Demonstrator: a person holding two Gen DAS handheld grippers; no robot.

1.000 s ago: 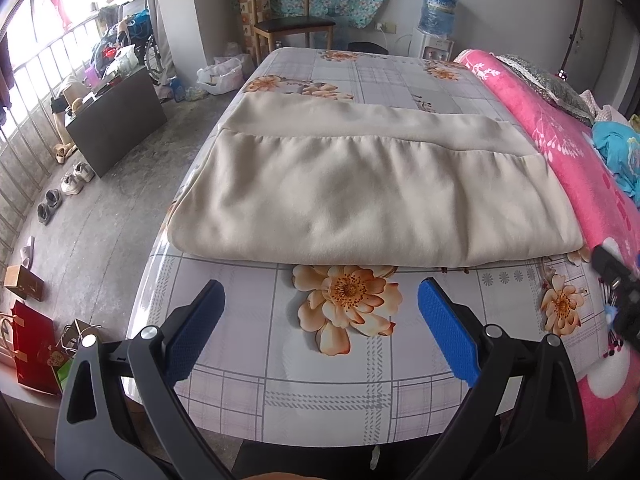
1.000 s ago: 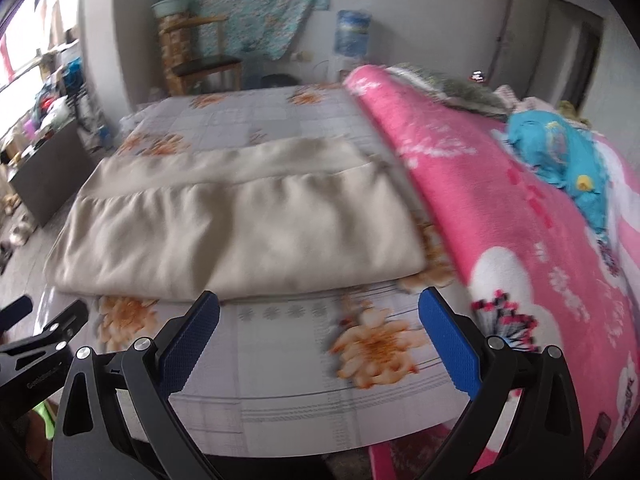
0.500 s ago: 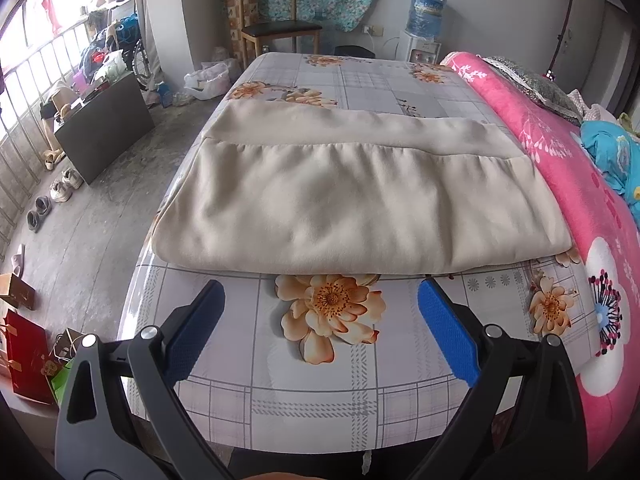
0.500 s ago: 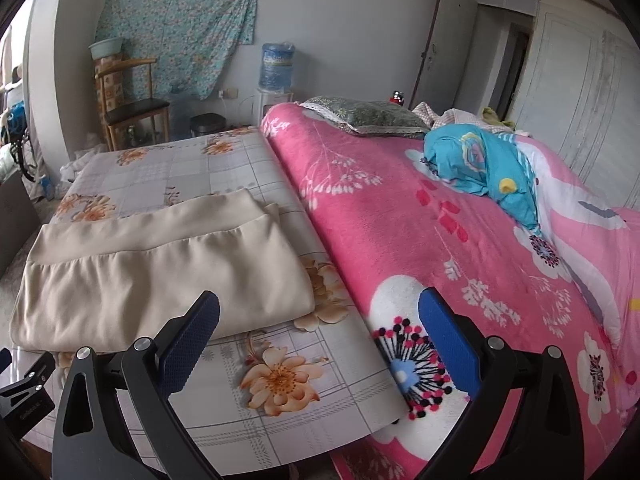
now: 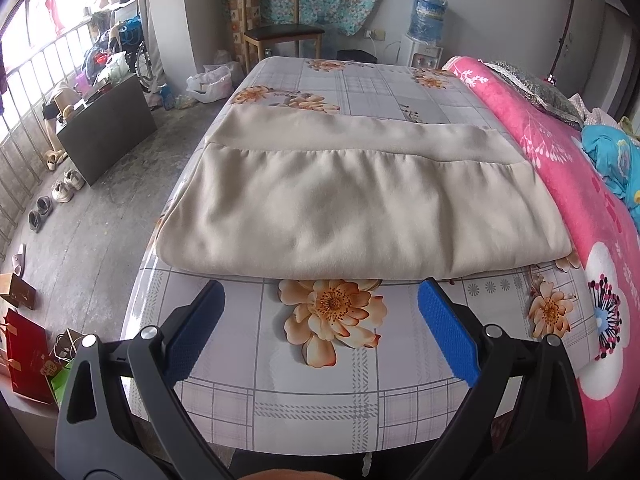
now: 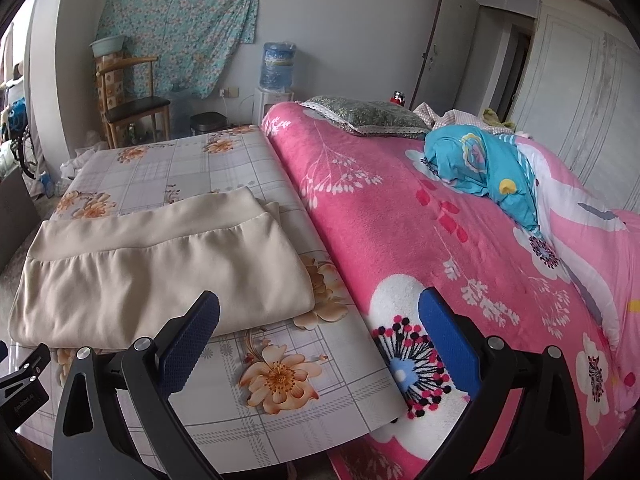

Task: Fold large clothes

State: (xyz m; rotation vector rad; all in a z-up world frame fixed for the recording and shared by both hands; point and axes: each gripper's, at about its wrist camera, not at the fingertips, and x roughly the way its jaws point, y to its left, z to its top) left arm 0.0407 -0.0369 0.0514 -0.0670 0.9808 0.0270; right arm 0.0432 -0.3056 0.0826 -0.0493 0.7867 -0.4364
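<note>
A large beige garment (image 5: 360, 204) lies folded into a wide rectangle on the flowered grey table cover (image 5: 320, 392). In the right wrist view the same beige garment (image 6: 160, 264) sits at the left. My left gripper (image 5: 320, 332) is open, hovering over the cover just short of the garment's near edge, with nothing between its blue pads. My right gripper (image 6: 318, 344) is also open and empty, pointing past the garment's right corner toward the pink blanket (image 6: 460, 248). A part of the left gripper (image 6: 20, 384) shows at the lower left of that view.
The pink flowered blanket (image 5: 592, 208) covers the bed along the table's right side, with a blue bundle of cloth (image 6: 484, 164) and a pillow (image 6: 368, 116) on it. A chair (image 5: 280, 36) and a water dispenser (image 5: 426, 36) stand at the far end. Shoes (image 5: 52, 196) and bags (image 5: 24, 352) lie on the floor left.
The right gripper swung to the right, from facing the garment to facing the pink blanket. The left gripper moved slightly closer to the garment's near edge. Both stayed open.
</note>
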